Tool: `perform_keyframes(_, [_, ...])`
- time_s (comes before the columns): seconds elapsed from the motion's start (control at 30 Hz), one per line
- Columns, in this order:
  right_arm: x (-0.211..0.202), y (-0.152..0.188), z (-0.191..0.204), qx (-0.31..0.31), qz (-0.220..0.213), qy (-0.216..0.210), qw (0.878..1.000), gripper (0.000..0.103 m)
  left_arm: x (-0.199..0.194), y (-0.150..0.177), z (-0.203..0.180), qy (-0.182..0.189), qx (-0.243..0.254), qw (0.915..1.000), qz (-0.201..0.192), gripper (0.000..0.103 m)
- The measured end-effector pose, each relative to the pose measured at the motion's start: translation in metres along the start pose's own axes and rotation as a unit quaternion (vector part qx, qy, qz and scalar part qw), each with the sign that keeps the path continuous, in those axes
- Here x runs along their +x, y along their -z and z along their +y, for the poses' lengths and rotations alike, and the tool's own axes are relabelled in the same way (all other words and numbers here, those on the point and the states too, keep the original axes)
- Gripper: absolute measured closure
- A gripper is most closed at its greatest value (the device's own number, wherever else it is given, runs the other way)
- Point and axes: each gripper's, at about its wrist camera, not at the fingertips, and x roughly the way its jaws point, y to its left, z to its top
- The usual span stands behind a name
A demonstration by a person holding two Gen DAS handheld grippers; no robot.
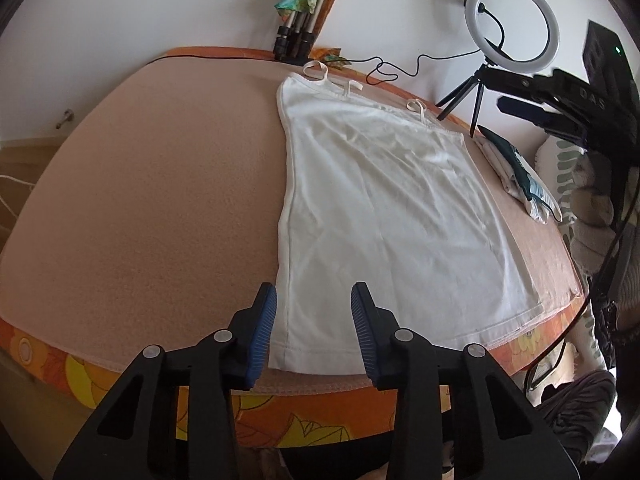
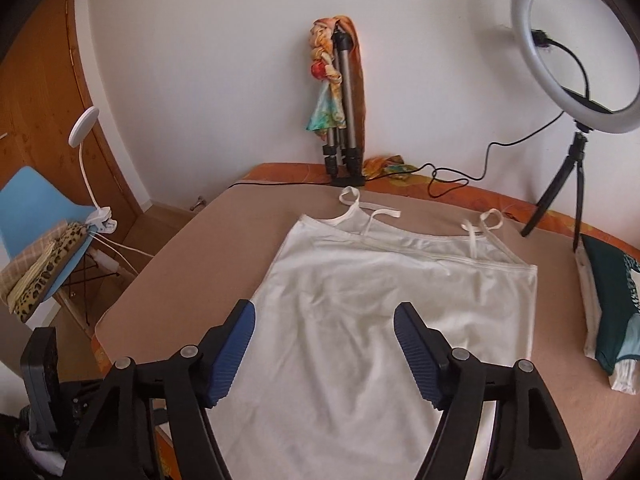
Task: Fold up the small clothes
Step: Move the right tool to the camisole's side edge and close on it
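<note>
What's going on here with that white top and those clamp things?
A person holds two tongs, one in each hand, over a white camisole spread flat on a padded table. The left tongs and right tongs are both open, gripping nothing. No fold is made yet. Other clothes lie at the table's side.

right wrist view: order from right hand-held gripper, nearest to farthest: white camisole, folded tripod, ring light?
1. White camisole: directly beneath the right hand-held gripper, spread flat.
2. Folded tripod: straight ahead, upright against the wall.
3. Ring light: far right; too close to call against the tripod.
</note>
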Motion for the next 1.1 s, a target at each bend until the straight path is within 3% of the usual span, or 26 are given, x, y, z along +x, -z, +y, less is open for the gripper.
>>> perform_keyframes(0.47, [0.139,-0.064,0.021,0.02,0.114,-0.069,0.991,0.046,0.016,0.011,0.017,0.007,-0.026,0.9989,0.039,0.067])
perform_keyframes(0.63, [0.186,-0.074,0.025,0.027,0.15,-0.063,0.986,0.049,0.019,0.011,0.017,0.014,-0.029,0.9986,0.043,0.067])
perform_keyframes(0.77, [0.218,-0.084,0.032,0.022,0.163,-0.044,0.985,0.052,0.024,0.01,0.017,0.025,-0.034,0.9979,0.049,0.078])
perform_keyframes(0.9, [0.245,-0.09,0.04,0.015,0.175,-0.021,0.984,0.052,0.025,0.009,0.022,0.05,-0.051,0.9961,0.051,0.08])
perform_keyframes(0.97, [0.256,-0.092,0.045,0.009,0.181,0.0,0.984,0.053,0.026,0.009,0.024,0.067,-0.061,0.9943,0.056,0.089])
perform_keyframes(1.1, [0.272,-0.096,0.054,-0.016,0.195,0.03,0.98,0.056,0.026,0.008,0.024,0.071,-0.055,0.9947,0.051,0.094])
